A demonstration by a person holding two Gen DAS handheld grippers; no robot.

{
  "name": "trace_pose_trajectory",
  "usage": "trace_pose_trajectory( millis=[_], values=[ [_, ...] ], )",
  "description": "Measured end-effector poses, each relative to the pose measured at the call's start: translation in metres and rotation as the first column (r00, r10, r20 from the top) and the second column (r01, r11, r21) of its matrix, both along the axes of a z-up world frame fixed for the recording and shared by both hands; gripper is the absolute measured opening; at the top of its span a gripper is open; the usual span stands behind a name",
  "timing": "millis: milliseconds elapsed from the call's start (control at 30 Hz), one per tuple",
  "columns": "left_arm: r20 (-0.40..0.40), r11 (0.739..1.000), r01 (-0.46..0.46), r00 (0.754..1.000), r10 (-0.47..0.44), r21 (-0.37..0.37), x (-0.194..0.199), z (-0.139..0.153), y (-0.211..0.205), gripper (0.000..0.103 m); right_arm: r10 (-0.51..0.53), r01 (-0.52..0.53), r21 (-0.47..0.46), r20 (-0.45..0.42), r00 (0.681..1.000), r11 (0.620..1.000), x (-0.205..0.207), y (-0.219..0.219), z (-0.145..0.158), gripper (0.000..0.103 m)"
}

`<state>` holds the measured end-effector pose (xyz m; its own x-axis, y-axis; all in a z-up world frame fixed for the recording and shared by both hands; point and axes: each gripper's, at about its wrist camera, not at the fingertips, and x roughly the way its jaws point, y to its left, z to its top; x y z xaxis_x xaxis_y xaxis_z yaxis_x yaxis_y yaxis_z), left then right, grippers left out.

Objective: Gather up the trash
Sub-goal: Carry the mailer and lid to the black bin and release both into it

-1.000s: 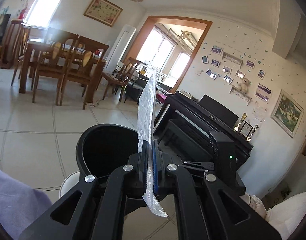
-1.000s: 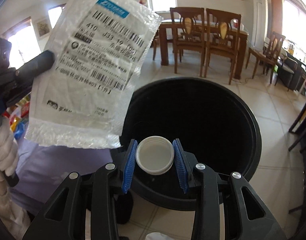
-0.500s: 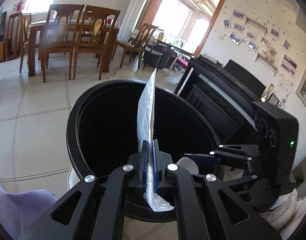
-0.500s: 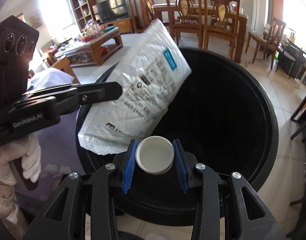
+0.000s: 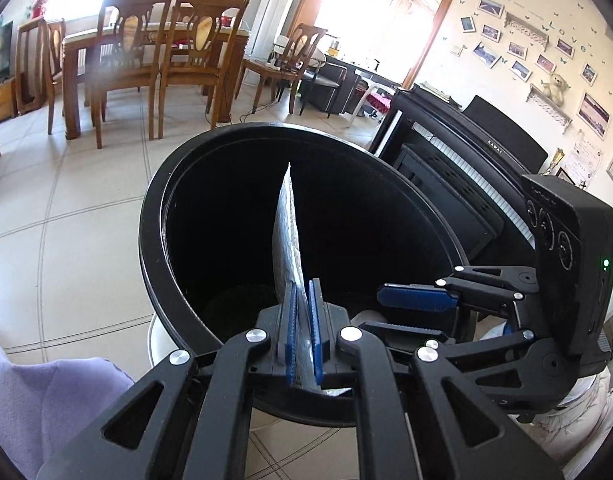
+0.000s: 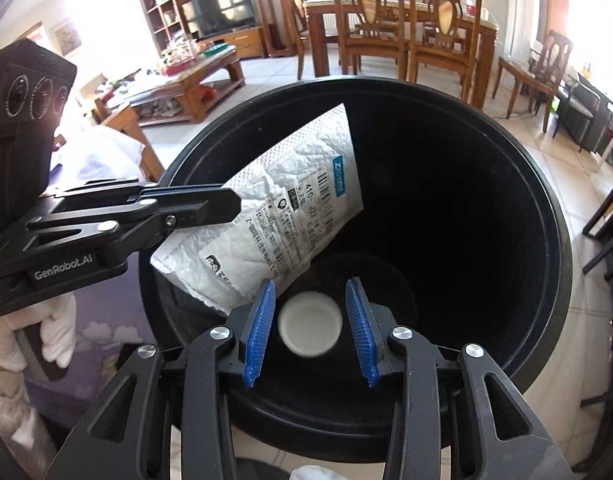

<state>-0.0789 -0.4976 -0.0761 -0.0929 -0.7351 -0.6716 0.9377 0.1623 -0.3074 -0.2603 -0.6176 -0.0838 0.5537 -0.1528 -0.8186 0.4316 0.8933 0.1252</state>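
A black round trash bin (image 5: 158, 216) (image 6: 546, 208) stands open below both grippers. My left gripper (image 5: 302, 320) is shut on a white bubble mailer (image 5: 287, 232), held edge-on over the bin's mouth; in the right wrist view the mailer (image 6: 282, 216) with its printed label hangs inside the rim from the left gripper (image 6: 226, 204). My right gripper (image 6: 310, 328) is open above the bin. A white round cap (image 6: 310, 326) is between its blue pads with gaps on both sides, blurred and free of them. The right gripper also shows in the left wrist view (image 5: 418, 308).
A wooden dining table with chairs (image 5: 154, 52) stands on the tiled floor behind the bin. A black piano (image 5: 466, 168) is close on the bin's right. A coffee table (image 6: 186, 80) and lilac cloth (image 5: 46, 400) lie to the left.
Both grippers have moved lower over the bin and the mailer now dips inside the rim. My right gripper has opened and let go of the white cap.
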Motion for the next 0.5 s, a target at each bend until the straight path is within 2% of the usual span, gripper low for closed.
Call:
trace_pose_trajectory(
  millis=[67,233,333,433,500],
  values=[
    [-0.002,1.0,-0.002,1.0,0.002,0.0,-0.001,0.0,0.004,0.01,-0.009,0.009,0.008,0.005,1.0,1.0,-0.001,0.0,0.001,0.052],
    [0.016,1.0,-0.005,1.0,0.005,-0.008,-0.003,0.004,0.016,0.01,-0.018,0.019,-0.006,0.014,1.0,1.0,-0.004,0.004,0.007,0.052],
    [0.017,0.999,-0.022,1.0,0.022,-0.029,-0.002,0.01,0.028,0.01,-0.022,0.023,-0.022,0.022,1.0,1.0,-0.003,0.011,0.011,0.063],
    [0.016,0.997,-0.045,0.999,0.046,-0.06,-0.001,0.019,0.047,0.01,-0.028,0.03,-0.041,0.043,0.999,0.999,-0.002,0.018,0.018,0.064],
    [0.017,0.994,-0.069,0.997,0.071,-0.079,0.0,0.026,0.063,0.012,-0.027,0.031,-0.052,0.071,0.997,0.998,-0.001,0.026,0.024,0.068]
  ],
)
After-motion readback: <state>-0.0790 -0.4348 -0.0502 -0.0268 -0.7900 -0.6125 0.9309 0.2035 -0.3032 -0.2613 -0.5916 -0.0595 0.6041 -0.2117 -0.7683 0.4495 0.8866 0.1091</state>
